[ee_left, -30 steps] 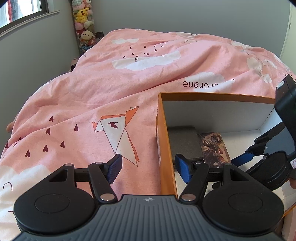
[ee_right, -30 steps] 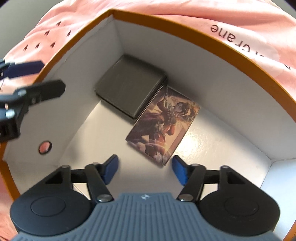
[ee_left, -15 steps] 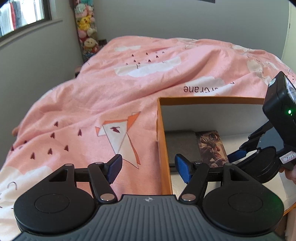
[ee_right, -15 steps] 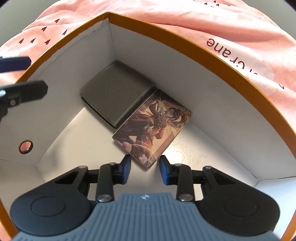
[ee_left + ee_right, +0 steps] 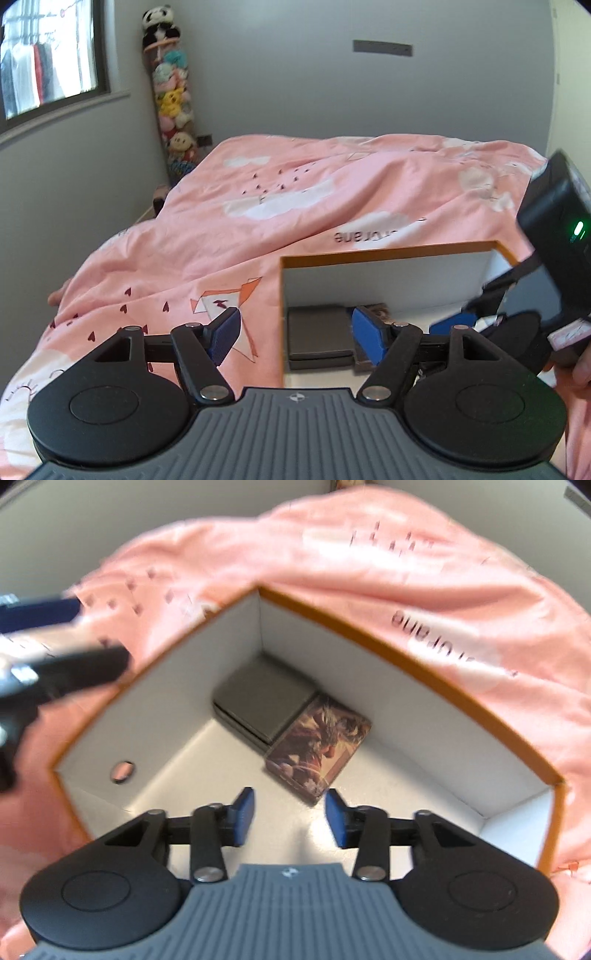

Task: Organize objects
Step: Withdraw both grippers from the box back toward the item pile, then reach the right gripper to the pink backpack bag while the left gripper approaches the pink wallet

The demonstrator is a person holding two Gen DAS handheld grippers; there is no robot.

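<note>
An orange-rimmed white box (image 5: 424, 653) lies on the pink bed. Inside lie a dark grey flat case (image 5: 262, 698) and a picture-printed card box (image 5: 321, 742) side by side in the far corner. My right gripper (image 5: 290, 818) is open and empty, raised above the box's near part. My left gripper (image 5: 293, 334) is open and empty, straddling the box's left wall (image 5: 282, 317). In the left wrist view the grey case (image 5: 317, 334) and the card box (image 5: 378, 310) show between the fingers. The right gripper (image 5: 517, 306) shows at the right.
A pink duvet (image 5: 295, 199) covers the bed. A tall stack of plush toys (image 5: 171, 96) stands in the far left corner below a window (image 5: 48, 55). A round hole (image 5: 123, 771) pierces the box's left wall.
My right gripper has risen out of the box, narrowing its jaws half a second ago and opening again. My left gripper has pulled back and tilted up, showing more of the room.
</note>
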